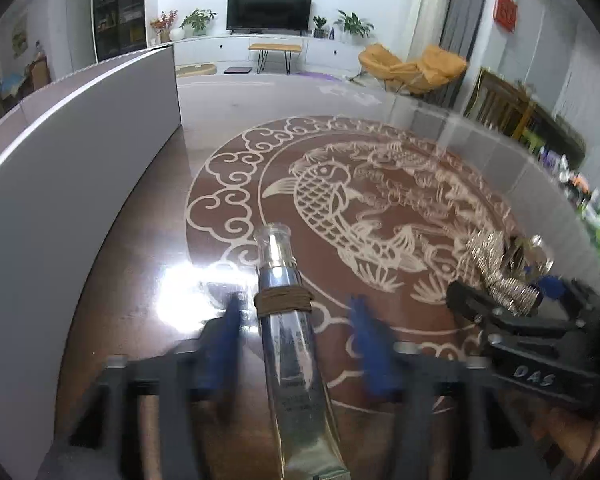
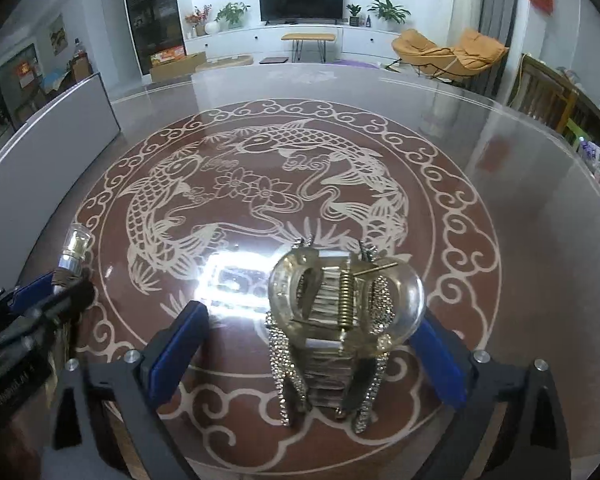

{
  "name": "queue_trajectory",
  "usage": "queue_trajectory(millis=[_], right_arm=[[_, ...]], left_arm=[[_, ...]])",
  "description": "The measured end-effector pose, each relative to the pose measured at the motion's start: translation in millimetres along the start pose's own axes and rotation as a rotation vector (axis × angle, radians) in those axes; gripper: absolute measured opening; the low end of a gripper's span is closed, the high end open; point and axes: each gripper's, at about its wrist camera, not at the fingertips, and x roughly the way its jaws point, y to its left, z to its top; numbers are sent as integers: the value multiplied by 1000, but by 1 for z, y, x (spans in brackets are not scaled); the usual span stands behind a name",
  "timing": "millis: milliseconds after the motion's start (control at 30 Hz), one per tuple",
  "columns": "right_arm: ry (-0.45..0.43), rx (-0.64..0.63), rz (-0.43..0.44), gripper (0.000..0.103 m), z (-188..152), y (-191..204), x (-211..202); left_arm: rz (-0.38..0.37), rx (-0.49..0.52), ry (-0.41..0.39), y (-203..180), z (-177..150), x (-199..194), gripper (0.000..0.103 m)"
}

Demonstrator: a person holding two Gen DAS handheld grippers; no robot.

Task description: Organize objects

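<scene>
Nearest in the left wrist view, the left gripper (image 1: 296,332) has its 2 blue-padded fingers (image 1: 228,332) spread wide on either side of a silvery tube (image 1: 288,344); the tube lies lengthwise between them with clear gaps on both sides, so the pads do not press on it. A brown cord is wound around the tube below its clear cap, which points to the far side of the table (image 1: 140,240). In the right wrist view the right gripper (image 2: 312,344) is likewise spread wide, its blue pads (image 2: 180,344) standing apart from a clear hair claw clip (image 2: 344,308) trimmed with rhinestone strands, which rests on the table between them; the right pad is close to the clip's rounded side, and I cannot tell whether it touches. The clip sits right of the tube, both on the near part of a round glass-topped table with a carp pattern in cream on reddish brown. A grey box (image 1: 80,168) stands at the table's left. Far beyond, a television (image 2: 300,2) stands on a white cabinet, with 1 orange chair (image 2: 448,54) to the right
</scene>
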Motion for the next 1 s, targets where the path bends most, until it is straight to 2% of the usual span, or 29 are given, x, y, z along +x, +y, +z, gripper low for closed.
queue_trajectory(millis=[67,167,300,1000], right_arm=[[-1,12,1,103,-3,-1,1],[7,-2,-19,103,8,0,6],[13,0,-48,103,10,0,8],[13,-3,-45,103,10,-1,8]], left_arm=[[65,-12,38,0,0,5,95],[70,-26,51,4,1,9,103],[89,-7,65,3,0,13,103],[89,-7,64,3,0,13,103]])
